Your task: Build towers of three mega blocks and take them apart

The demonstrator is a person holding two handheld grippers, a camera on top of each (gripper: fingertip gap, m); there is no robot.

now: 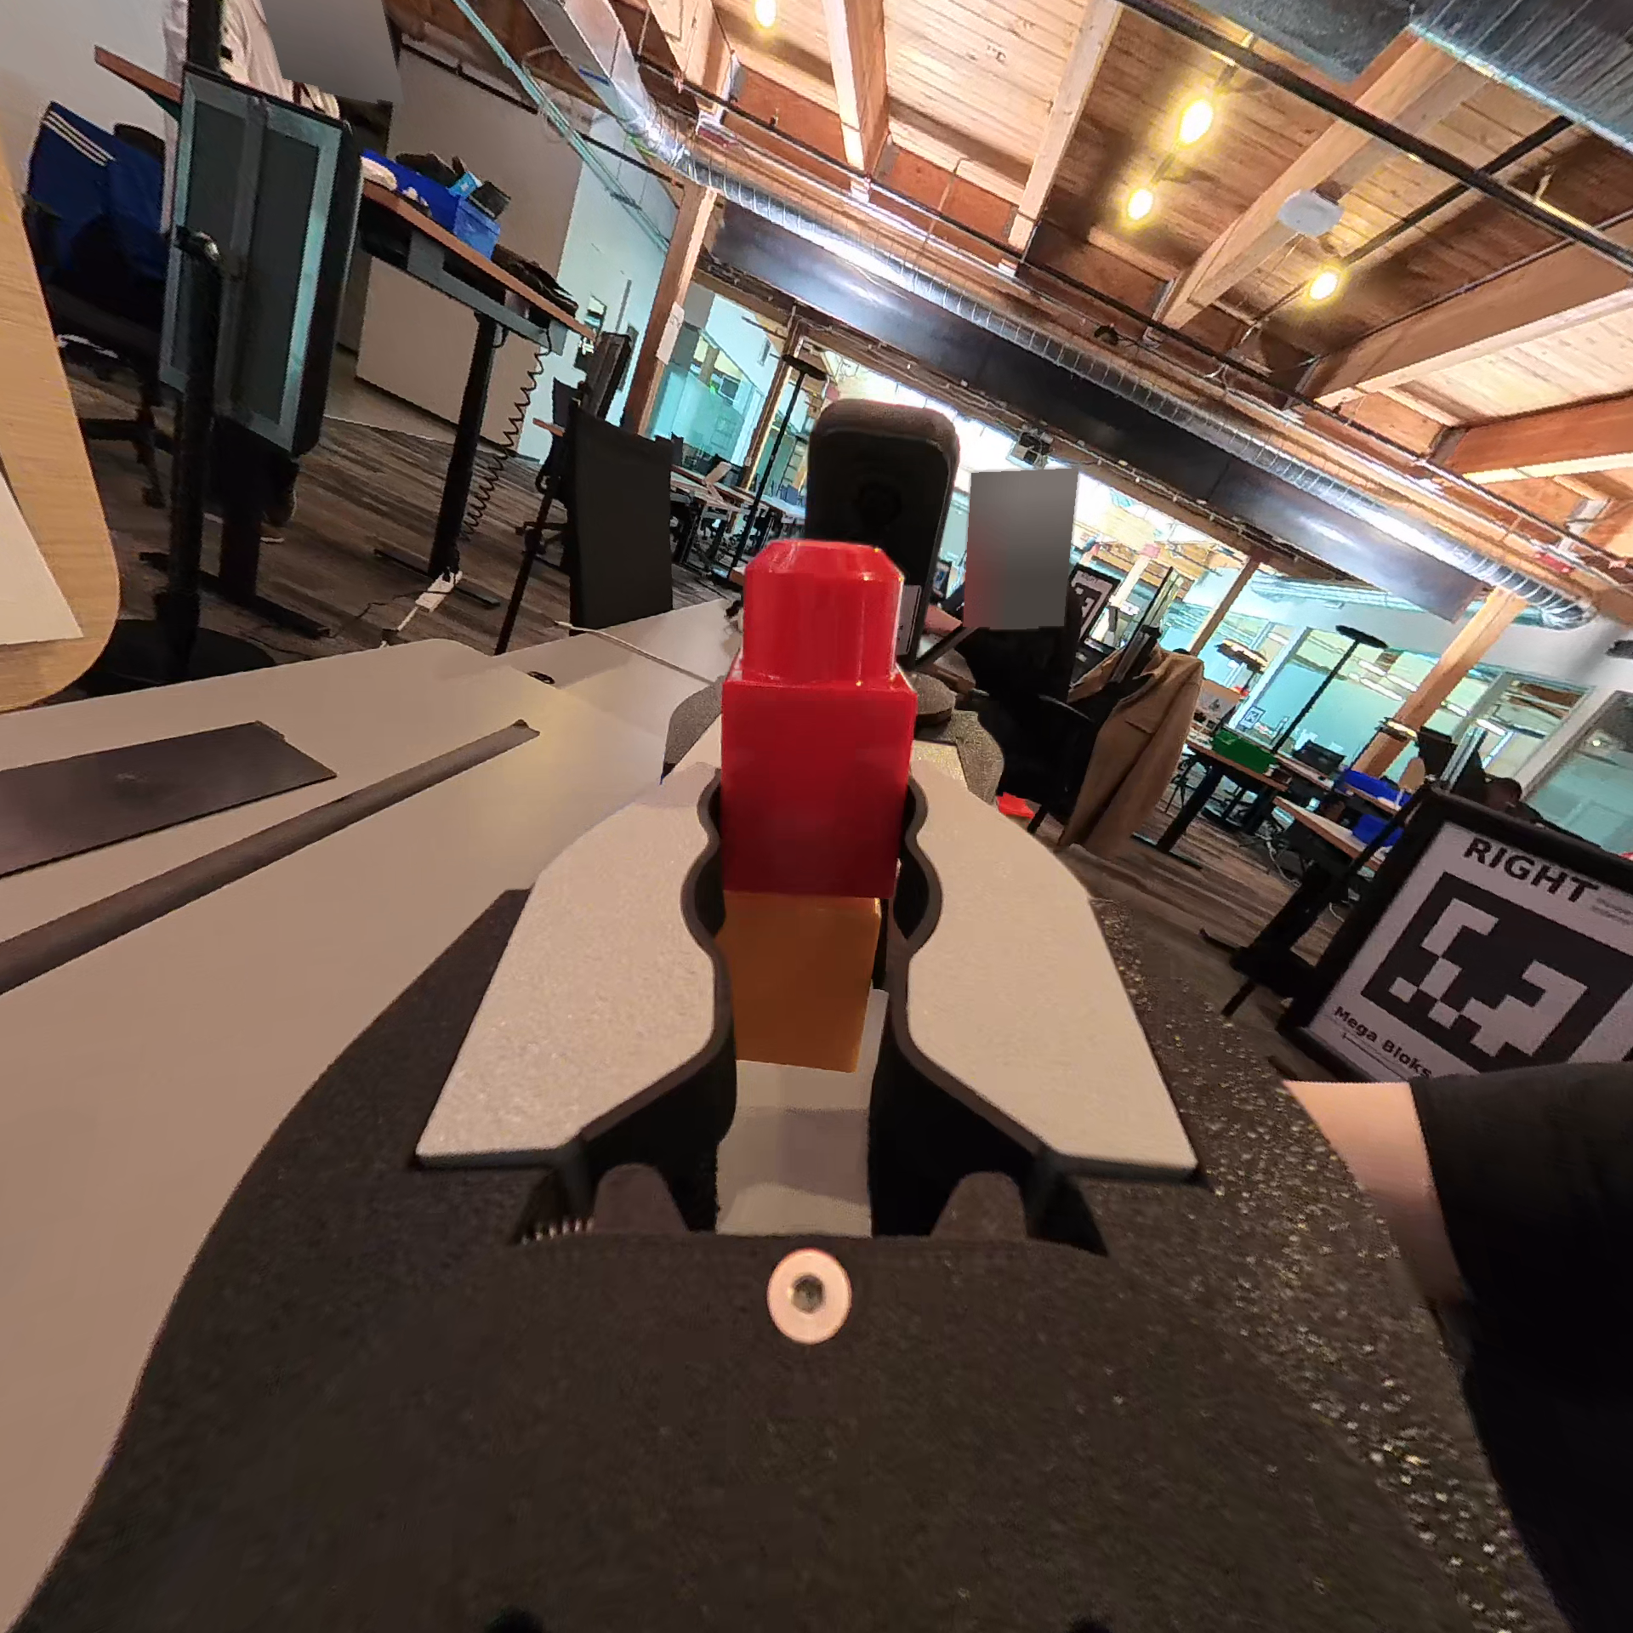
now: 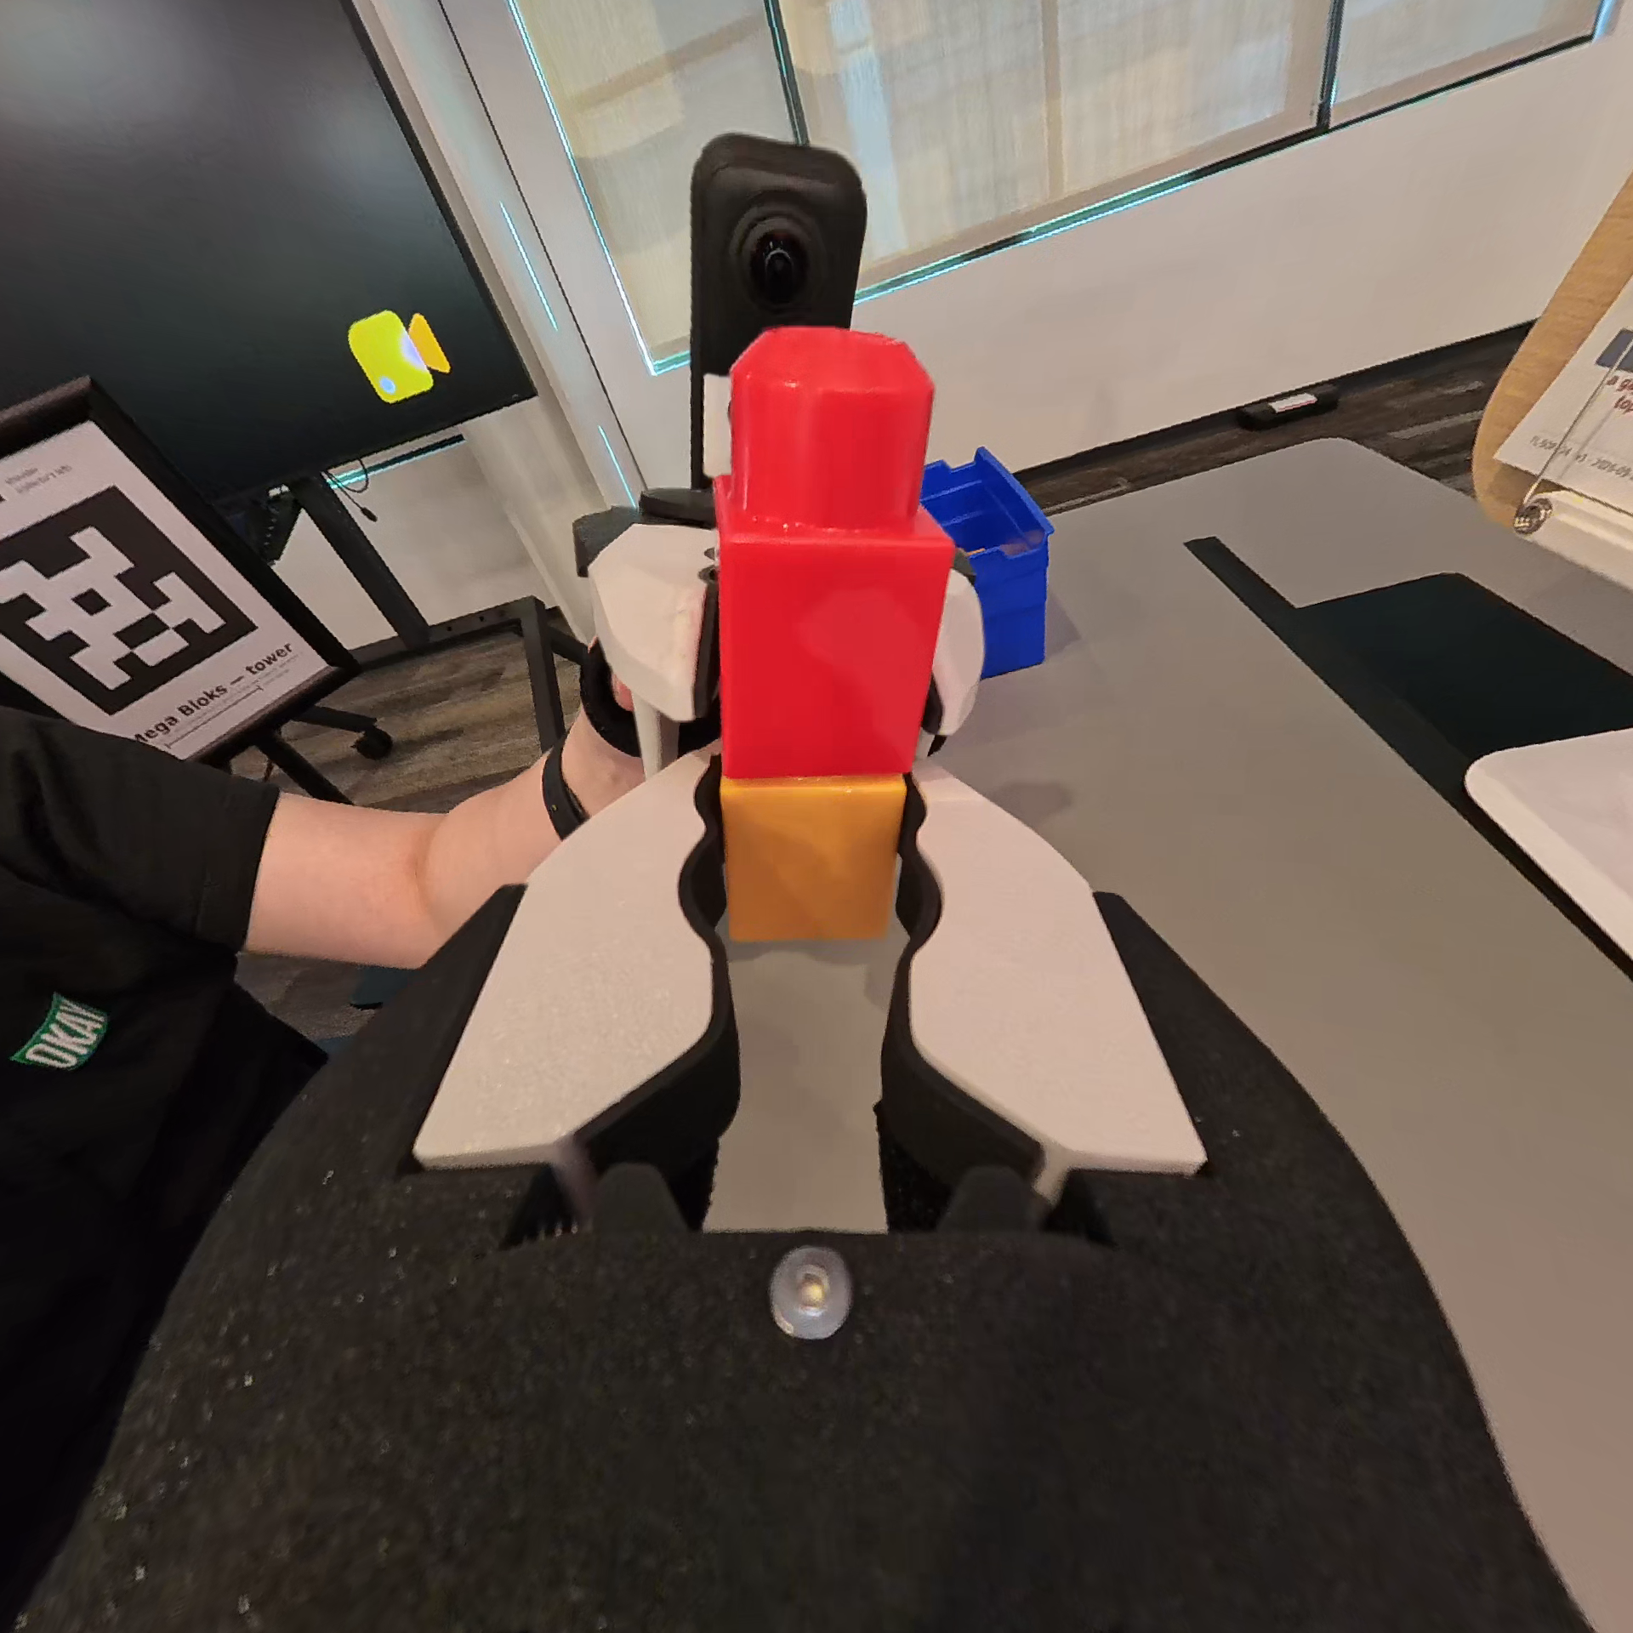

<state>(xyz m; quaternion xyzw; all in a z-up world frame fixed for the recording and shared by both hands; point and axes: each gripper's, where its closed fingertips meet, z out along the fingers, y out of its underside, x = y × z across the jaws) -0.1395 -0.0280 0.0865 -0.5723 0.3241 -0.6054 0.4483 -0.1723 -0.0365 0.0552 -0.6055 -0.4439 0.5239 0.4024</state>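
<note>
A red block sits stacked on an orange block as an upright two-block tower. My left gripper is shut on the red block, its white fingers on both sides. In the right wrist view my right gripper is shut on the orange block, below the red block. The left gripper's fingers show behind, clamped on the red block. The two grippers face each other. The right gripper's camera rises behind the tower; its fingers are hidden there.
The grey table lies under the tower. A blue bin stands behind it. A framed marker sign and a dark screen stand at left. A white board lies at right. A person's forearm reaches in.
</note>
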